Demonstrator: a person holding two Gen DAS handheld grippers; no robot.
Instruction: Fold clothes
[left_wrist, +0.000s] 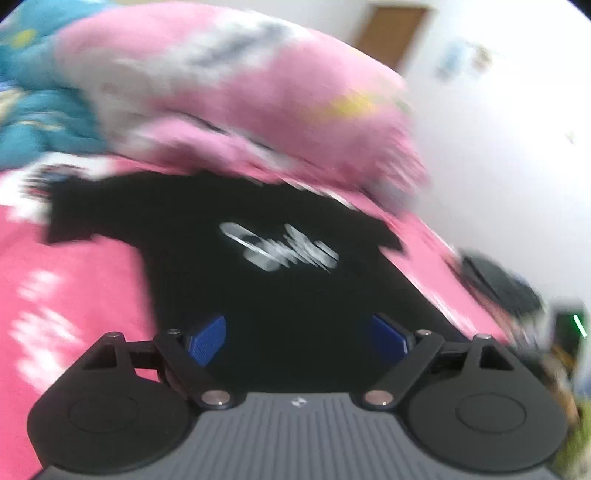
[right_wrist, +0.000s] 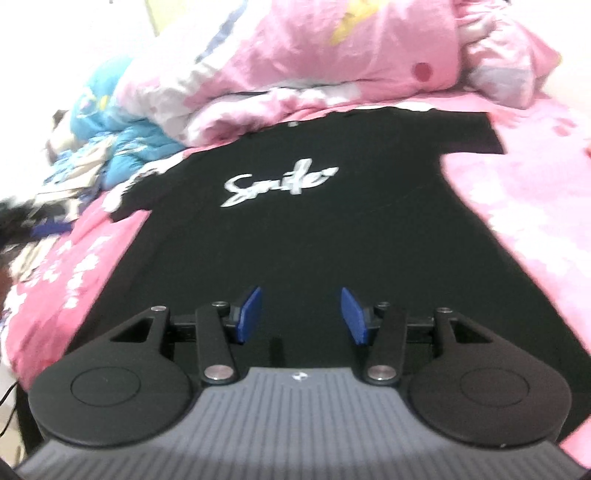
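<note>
A black T-shirt (right_wrist: 306, 229) with white script lettering on the chest lies flat, front up, on a pink bed sheet (right_wrist: 524, 206), both short sleeves spread out. My right gripper (right_wrist: 301, 314) hovers over the shirt's lower part, its blue pads apart with nothing between them. The left wrist view is blurred by motion. There the same T-shirt (left_wrist: 258, 266) fills the middle, and my left gripper (left_wrist: 299, 338) stands wide open above its lower half, empty.
A bunched pink and white quilt (right_wrist: 351, 55) lies just beyond the shirt's collar. A blue quilt (right_wrist: 122, 125) and loose clutter sit at the bed's far left. A white wall and brown door (left_wrist: 391, 37) rise behind. Dark objects (left_wrist: 498, 284) lie off the bed's right edge.
</note>
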